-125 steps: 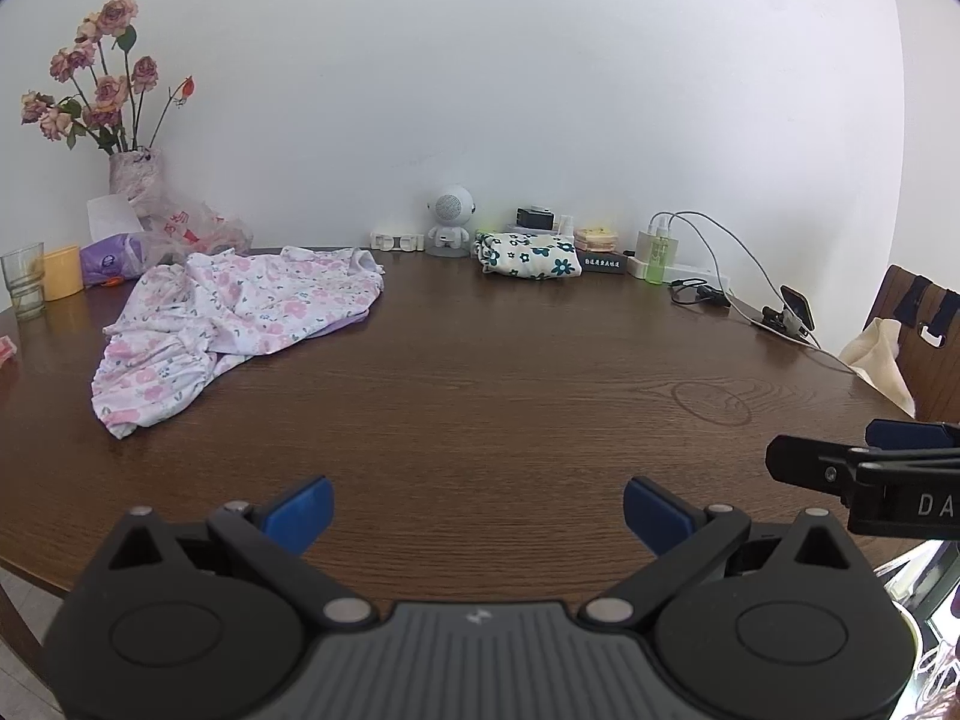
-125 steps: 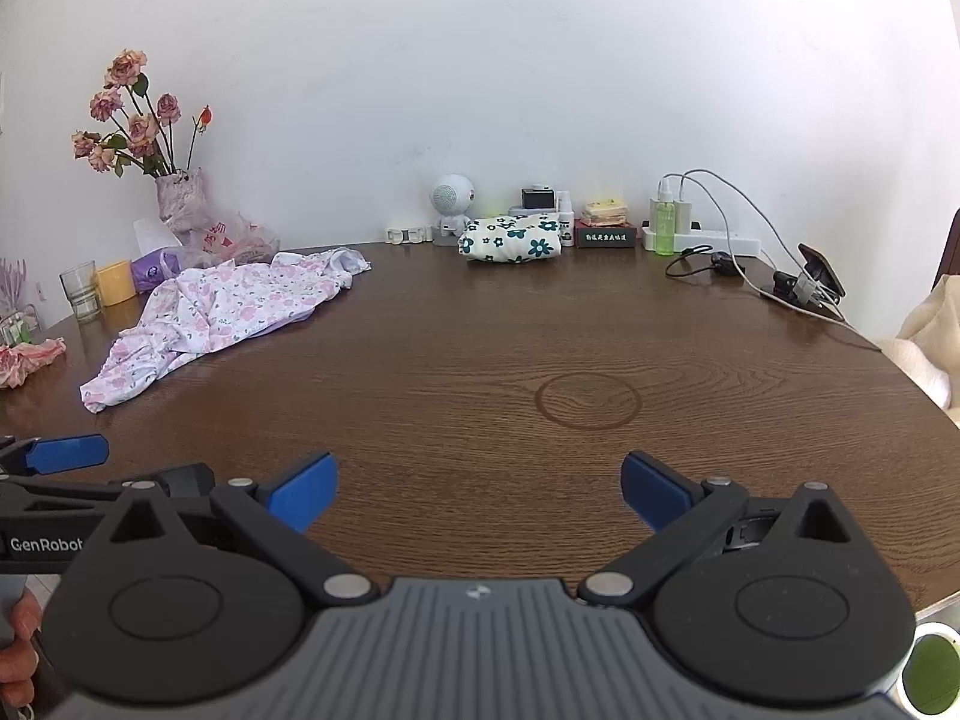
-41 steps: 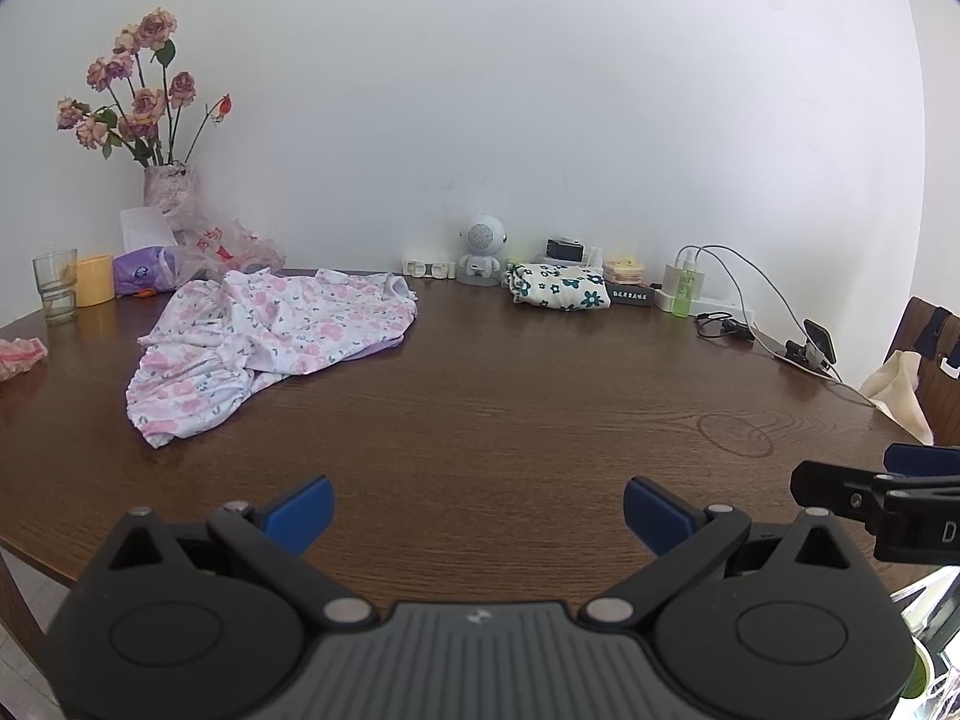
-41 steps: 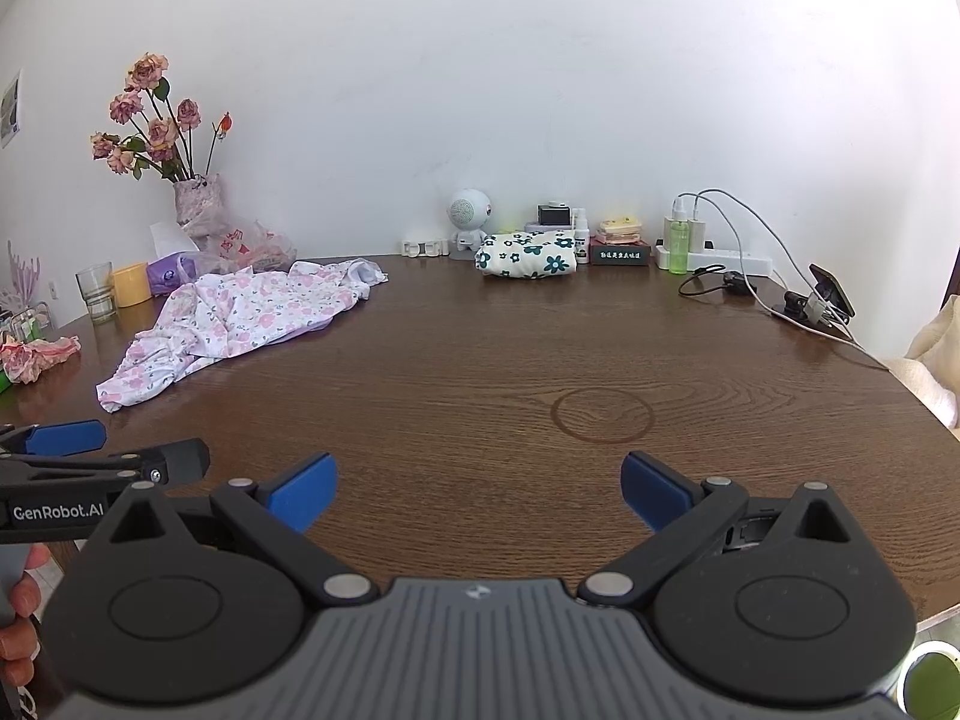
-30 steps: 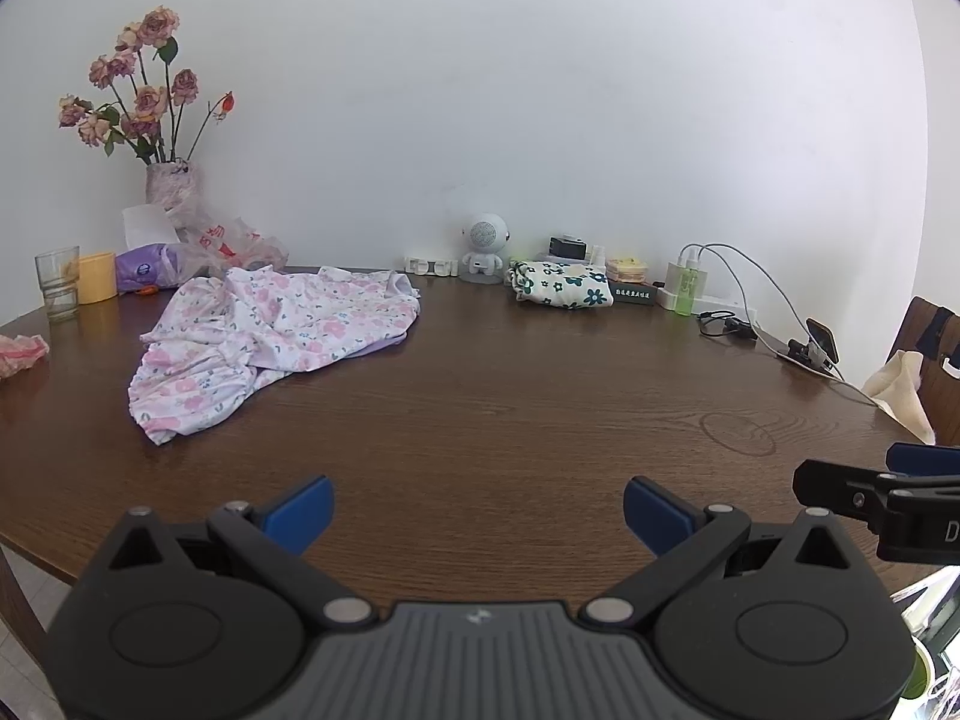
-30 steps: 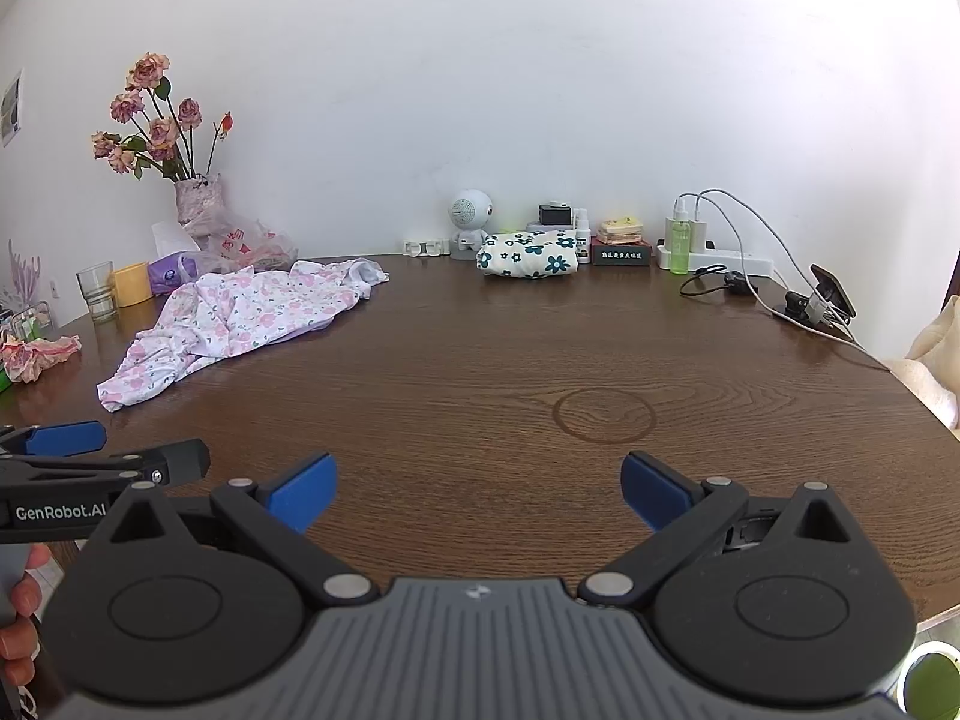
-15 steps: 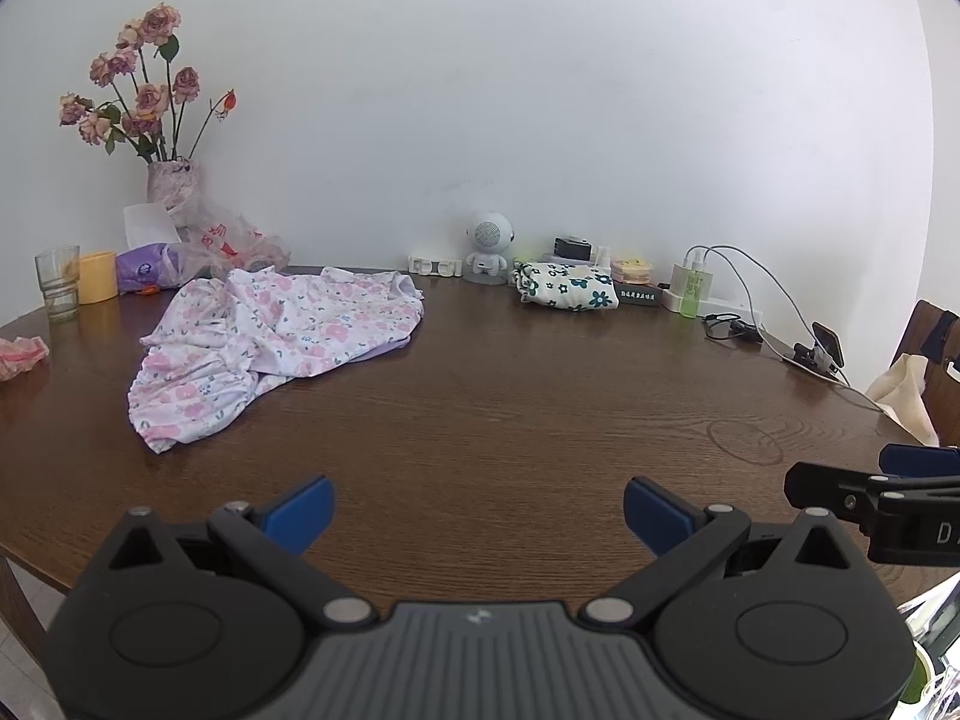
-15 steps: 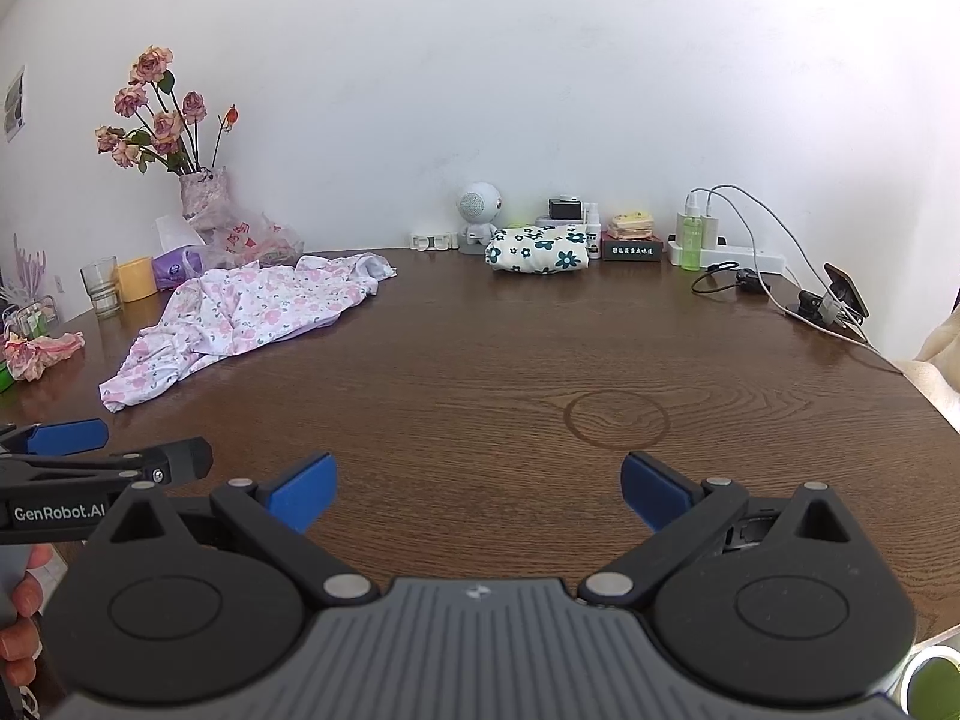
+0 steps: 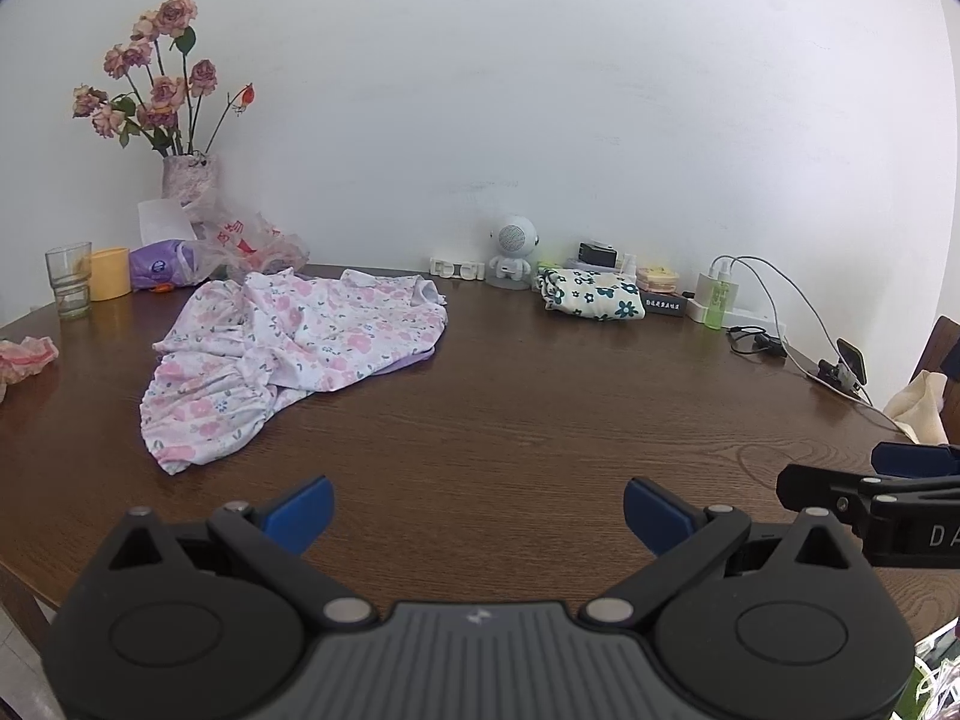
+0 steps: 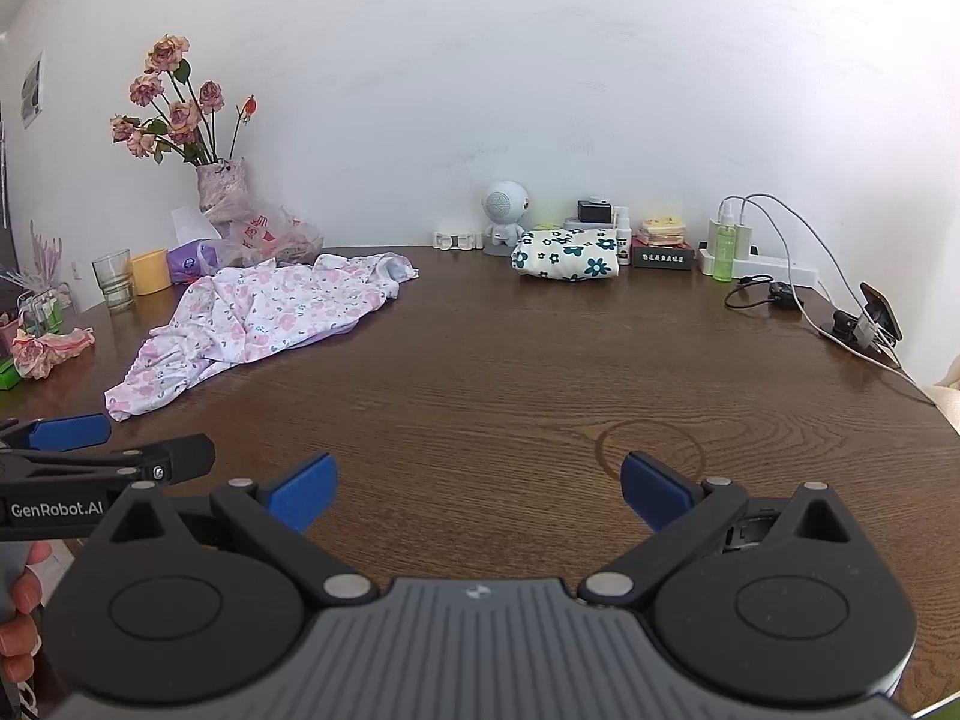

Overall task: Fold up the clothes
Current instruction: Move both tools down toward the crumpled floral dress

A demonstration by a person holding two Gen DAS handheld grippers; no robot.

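A crumpled white garment with pink flowers (image 9: 288,354) (image 10: 264,315) lies on the far left of the brown wooden table (image 9: 540,408) (image 10: 540,360). A folded white cloth with dark green flowers (image 9: 591,300) (image 10: 567,262) rests at the back near the wall. My left gripper (image 9: 477,510) hovers open over the table's near edge, well short of the garment, with nothing between its blue pads. My right gripper (image 10: 474,489) is open and empty too, over the near middle of the table. Each gripper shows at the edge of the other's view.
A vase of dried roses (image 9: 180,180), a plastic bag, a glass (image 9: 69,279) and a yellow cup stand back left. A small robot figure (image 9: 513,249), boxes, a green bottle (image 10: 724,249), a power strip with cables and a clipped phone (image 10: 873,315) line the back right. A chair (image 9: 939,354) stands right.
Both grippers have drifted slightly forward and left over the table, so the flowered garment looks a little nearer. Both stay open and empty.
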